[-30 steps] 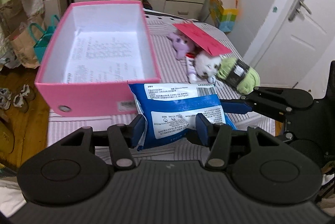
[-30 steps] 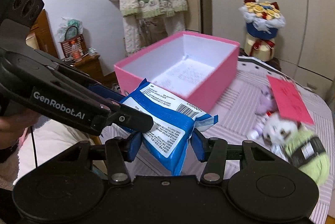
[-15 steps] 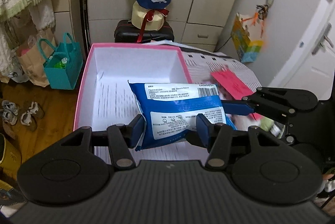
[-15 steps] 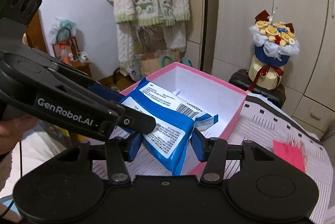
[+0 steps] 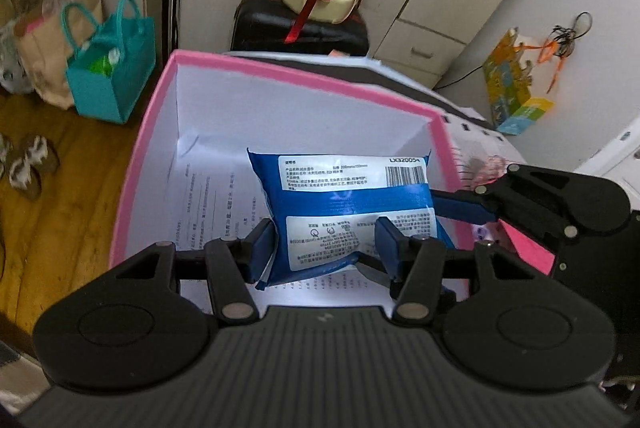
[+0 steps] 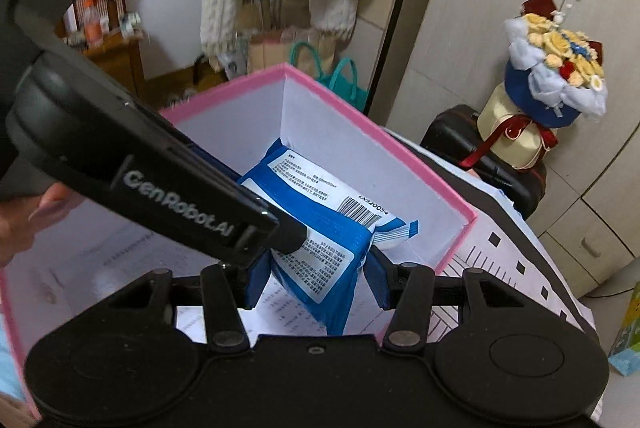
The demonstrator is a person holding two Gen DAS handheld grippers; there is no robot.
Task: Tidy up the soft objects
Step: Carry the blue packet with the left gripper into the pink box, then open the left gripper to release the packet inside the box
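Note:
A blue and white soft pack of wipes [image 5: 352, 212] is held by both grippers over the inside of a pink box [image 5: 304, 72] with white walls and a printed sheet on its floor. My left gripper [image 5: 326, 244] is shut on the pack's near end. My right gripper [image 6: 316, 278] is shut on the same pack [image 6: 320, 228], and its fingers [image 5: 460, 206] reach in from the right in the left wrist view. The left gripper's arm [image 6: 160, 180] crosses the right wrist view. The pack is low inside the box [image 6: 400, 156]; whether it touches the floor is unclear.
The box stands on a striped cloth [image 6: 512, 256]. A pink card [image 5: 524, 248] lies right of the box, partly hidden. Behind are a black suitcase [image 5: 300, 24] with a flower bouquet [image 6: 552, 76], a teal bag [image 5: 112, 68], cupboards and a wooden floor [image 5: 52, 196].
Both grippers have carried the pack from in front of the box to over it and down into it. The plush toys and yarn have left the views.

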